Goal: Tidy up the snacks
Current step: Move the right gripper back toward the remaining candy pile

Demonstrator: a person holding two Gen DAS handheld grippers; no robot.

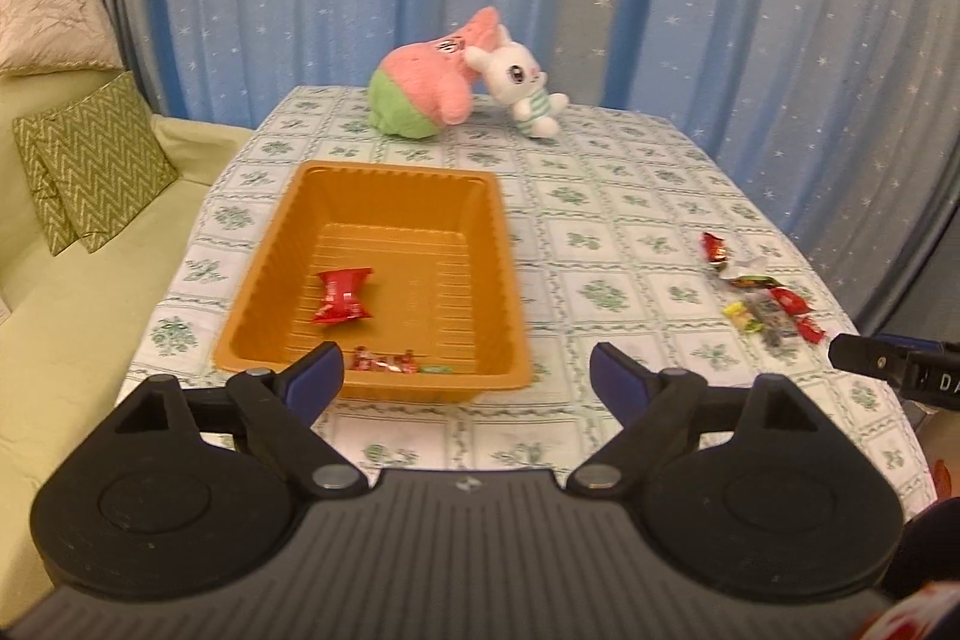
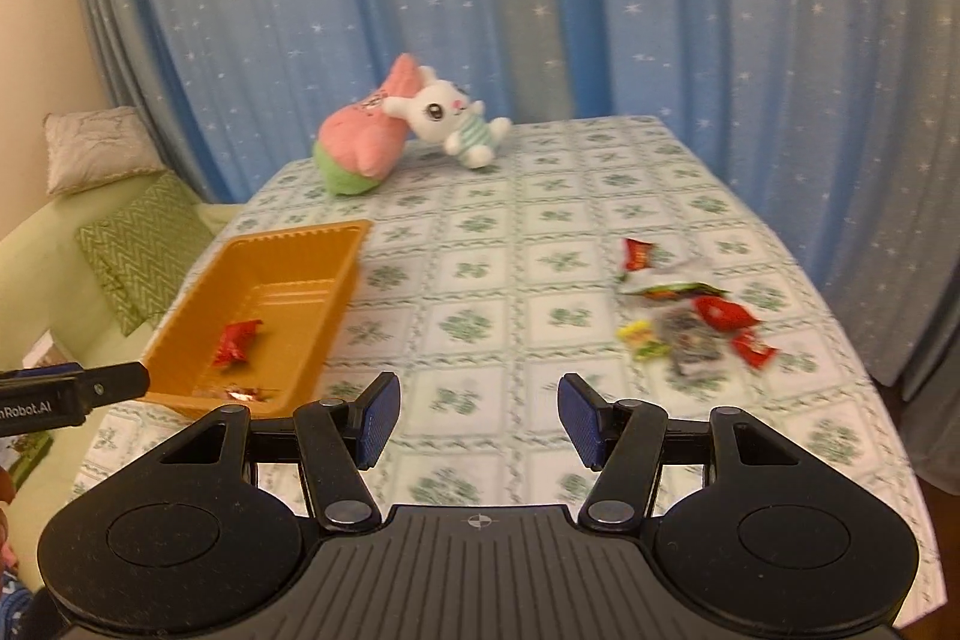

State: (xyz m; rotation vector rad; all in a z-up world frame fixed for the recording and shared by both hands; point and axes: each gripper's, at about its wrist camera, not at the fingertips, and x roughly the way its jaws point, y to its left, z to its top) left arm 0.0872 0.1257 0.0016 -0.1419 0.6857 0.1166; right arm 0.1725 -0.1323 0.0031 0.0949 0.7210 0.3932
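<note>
**Both claws wide, nothing gripped**

Left claw (image 1: 465,370) hangs spread over the orange tray's (image 1: 504,244) near rim; a red snack (image 1: 341,295) lies inside. Right claw (image 2: 477,415) gapes empty, with the loose snack pile (image 2: 690,322) right of the tray on the bench (image 2: 480,280).

- A broad stretch of bare tablecloth (image 2: 480,280) lies between the orange tray (image 2: 198,304) and the pile of snack wrappers (image 2: 690,322), wide enough for a gripper to pass
- The tray's raised walls ring a red wrapped candy (image 1: 341,295) and small wrappers (image 1: 387,361) by its near wall, so only the open top gives a way in
- The pink plush (image 1: 423,85) and white bunny plush (image 1: 519,88) lean together at the far edge, well apart from tray and pile
- The right gripper (image 2: 477,421), fingers spread, hangs over bare cloth near the front edge
- The left gripper (image 1: 465,379), fingers spread, sits just in front of the tray's near wall
</note>
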